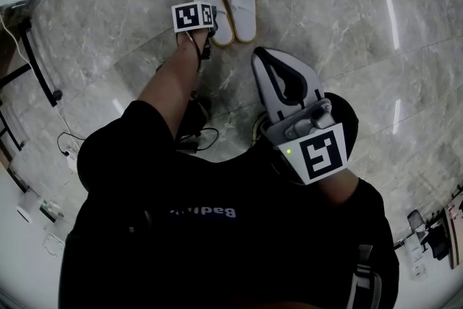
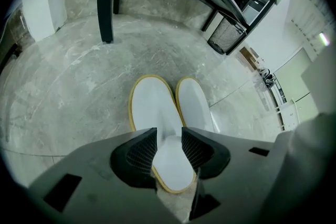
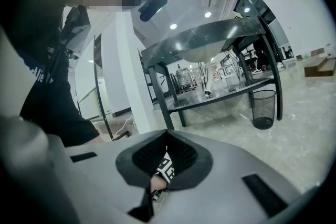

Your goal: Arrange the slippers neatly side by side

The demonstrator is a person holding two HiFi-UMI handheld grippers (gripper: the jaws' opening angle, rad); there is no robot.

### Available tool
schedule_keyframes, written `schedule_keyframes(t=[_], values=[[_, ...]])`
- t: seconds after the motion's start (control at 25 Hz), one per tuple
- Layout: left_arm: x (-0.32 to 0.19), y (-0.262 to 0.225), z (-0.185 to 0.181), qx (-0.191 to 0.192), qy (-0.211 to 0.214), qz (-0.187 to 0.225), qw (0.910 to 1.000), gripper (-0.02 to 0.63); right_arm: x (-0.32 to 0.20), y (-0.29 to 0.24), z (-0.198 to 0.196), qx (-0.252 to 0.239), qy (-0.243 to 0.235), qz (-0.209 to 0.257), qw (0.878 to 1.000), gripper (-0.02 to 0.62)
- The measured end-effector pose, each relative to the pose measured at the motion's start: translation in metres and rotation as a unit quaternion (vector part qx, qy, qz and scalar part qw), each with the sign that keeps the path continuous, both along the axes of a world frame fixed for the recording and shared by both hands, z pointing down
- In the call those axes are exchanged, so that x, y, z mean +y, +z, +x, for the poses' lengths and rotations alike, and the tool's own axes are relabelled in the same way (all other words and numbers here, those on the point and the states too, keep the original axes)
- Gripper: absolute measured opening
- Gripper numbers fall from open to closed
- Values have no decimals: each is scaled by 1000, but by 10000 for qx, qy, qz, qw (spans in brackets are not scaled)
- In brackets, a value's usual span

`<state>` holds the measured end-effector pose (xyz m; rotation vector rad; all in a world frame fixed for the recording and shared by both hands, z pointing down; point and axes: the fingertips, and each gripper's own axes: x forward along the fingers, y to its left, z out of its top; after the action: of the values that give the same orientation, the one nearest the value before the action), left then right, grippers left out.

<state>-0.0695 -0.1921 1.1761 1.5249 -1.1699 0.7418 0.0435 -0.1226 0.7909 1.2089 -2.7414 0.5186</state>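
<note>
Two white slippers with yellow rims lie side by side on the marble floor, toes pointing away: the left slipper [image 1: 210, 5] [image 2: 154, 113] and the right slipper [image 1: 240, 2] [image 2: 195, 105]. My left gripper [image 1: 208, 28] [image 2: 169, 140] points steeply down over the left slipper's heel. Its jaws stand apart with the heel showing between them, and the pads do not press on it. My right gripper [image 1: 258, 54] [image 3: 167, 136] hovers nearer to me, right of the slippers, held about level. Its jaw tips meet and nothing is in them.
A black-framed table [image 2: 107, 2] [image 3: 210, 44] and a wire mesh bin [image 2: 227, 36] [image 3: 263, 107] stand beyond the slippers. Cables [image 1: 199, 132] lie on the floor near my feet. More furniture legs [image 1: 40, 69] stand at the left.
</note>
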Motion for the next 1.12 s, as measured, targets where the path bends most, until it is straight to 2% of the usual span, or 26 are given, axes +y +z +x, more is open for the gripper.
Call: schedule_keyframes(t=[0.2, 0.32, 0.48, 0.56, 0.68, 0.76, 0.8, 0.92, 1.04, 1.12], values=[[-7, -34, -18, 24, 135, 153, 9998, 121, -7, -7, -30, -25, -138, -106, 9998, -2], [-19, -62, -34, -184, 387, 363, 9984, 120, -7, -18, -51, 110, -260, -367, 9989, -2], [-29, -103, -49, -527, 806, 708, 9928, 120, -5, -59, -70, 442, -351, -522, 9970, -2], [-33, -127, -48, -667, 1148, 1023, 9859, 120, -3, -85, -74, 518, -339, -647, 9960, -2], [-39, -182, -41, -1023, 1865, 1721, 9618, 120, 6, -122, -72, 698, -369, -852, 9932, -2], [-35, -216, -42, -1210, 2191, 2004, 9472, 120, 14, -148, -70, 804, -383, -980, 9912, -2], [-31, -232, -45, -1255, 2282, 2079, 9428, 120, 18, -163, -70, 845, -389, -1016, 9905, -2], [-16, -273, -56, -1194, 2415, 2186, 9379, 120, 28, -212, -69, 944, -432, -1068, 9888, -2], [-8, -316, -69, -1255, 2587, 2332, 9289, 120, 37, -254, -59, 1047, -432, -1159, 9868, -2], [3, -345, -74, -1296, 2589, 2332, 9283, 120, 42, -279, -49, 1154, -432, -1135, 9859, -2]])
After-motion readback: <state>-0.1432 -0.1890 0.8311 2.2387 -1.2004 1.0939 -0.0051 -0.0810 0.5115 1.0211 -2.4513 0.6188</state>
